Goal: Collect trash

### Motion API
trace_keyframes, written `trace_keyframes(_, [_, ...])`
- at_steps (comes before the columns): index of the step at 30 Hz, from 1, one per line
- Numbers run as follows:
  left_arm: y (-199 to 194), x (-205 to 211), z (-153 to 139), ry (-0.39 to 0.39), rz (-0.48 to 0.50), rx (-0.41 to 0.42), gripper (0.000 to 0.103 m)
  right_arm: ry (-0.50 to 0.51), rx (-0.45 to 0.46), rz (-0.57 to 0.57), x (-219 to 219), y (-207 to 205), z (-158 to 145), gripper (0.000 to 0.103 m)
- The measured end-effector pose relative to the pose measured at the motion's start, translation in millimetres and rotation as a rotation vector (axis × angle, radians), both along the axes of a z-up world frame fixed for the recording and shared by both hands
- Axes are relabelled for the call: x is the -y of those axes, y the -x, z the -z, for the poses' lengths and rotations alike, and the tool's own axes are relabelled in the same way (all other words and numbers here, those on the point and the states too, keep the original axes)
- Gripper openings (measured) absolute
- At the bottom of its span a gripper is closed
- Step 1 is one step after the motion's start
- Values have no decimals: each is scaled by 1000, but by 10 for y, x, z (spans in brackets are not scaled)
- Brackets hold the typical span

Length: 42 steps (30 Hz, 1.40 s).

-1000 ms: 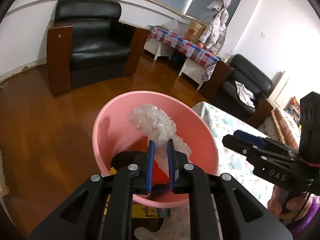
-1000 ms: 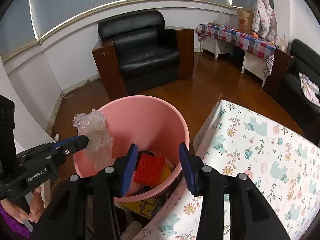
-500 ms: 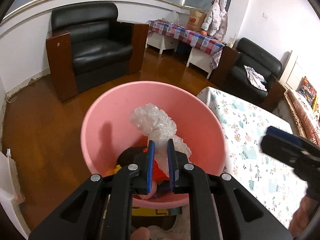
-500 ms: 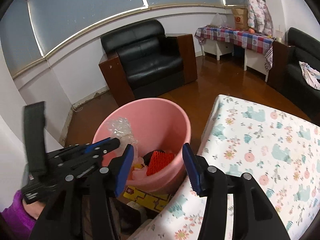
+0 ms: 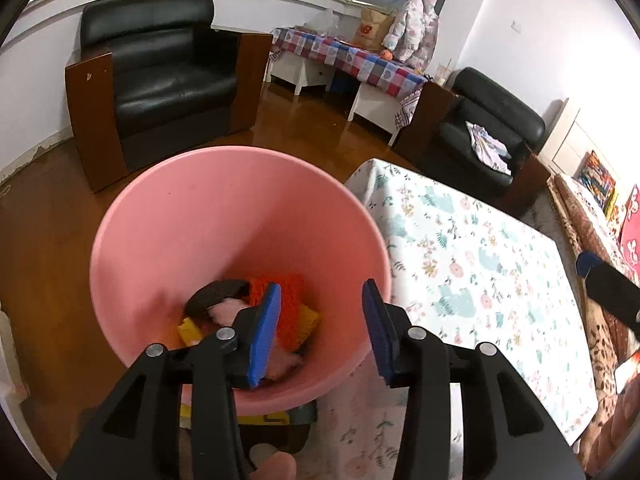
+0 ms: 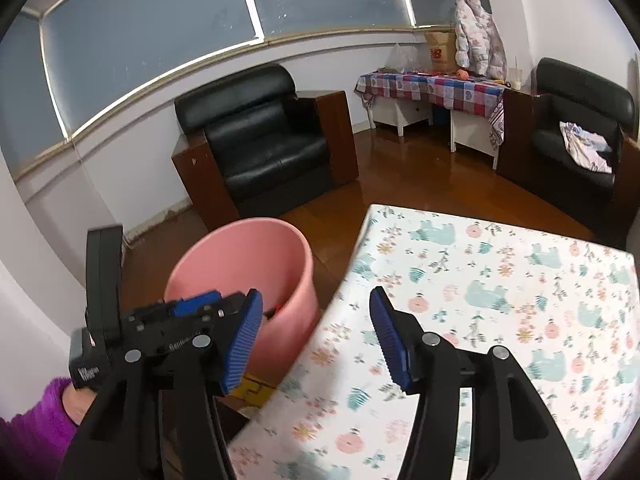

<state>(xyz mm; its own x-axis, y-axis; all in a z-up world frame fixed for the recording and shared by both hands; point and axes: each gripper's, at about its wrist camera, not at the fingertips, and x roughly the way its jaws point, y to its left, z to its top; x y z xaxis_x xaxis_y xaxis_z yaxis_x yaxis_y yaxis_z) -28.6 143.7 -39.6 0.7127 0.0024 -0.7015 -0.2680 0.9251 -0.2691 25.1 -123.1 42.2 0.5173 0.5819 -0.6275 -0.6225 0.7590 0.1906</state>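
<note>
Left claw (image 5: 320, 332) held wide open over pink bucket (image 5: 224, 216), nothing gripped. Trash (image 5: 280, 308) lies at bucket bottom. Bucket placed beside worktop (image 6: 500, 320) for short reach. Right claw (image 6: 316, 340) wide open, empty, above worktop edge.

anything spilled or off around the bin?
Nothing spilled. The round pink plastic bin stands upright beside the floral-cloth table, with the orange, yellow and dark scraps inside it. Left claw and right claw are both open and empty.

black armchair (image 5: 160, 80) | checkered-cloth side table (image 5: 352, 60) | floral tablecloth (image 6: 500, 300) | wood floor (image 5: 40, 220)
</note>
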Motion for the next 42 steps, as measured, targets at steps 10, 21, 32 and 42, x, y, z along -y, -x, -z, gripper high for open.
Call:
trace_keyframes(10, [-140,-3,55,79,-15,-6,50,-53,-17,-60,105,-83,-1,58])
trace_keyframes(21, [186,188,-274,-4,-73,60,49,-107,55,-26,394,181,-97,66])
trace_keyframes(32, [573,612,-662,-113,-3,182,50,-131,115,47,613,416,-179,73])
trace_keyframes(42, [571,893,-674,-207,-25,191,47,-117,102,112,624,417,60,74])
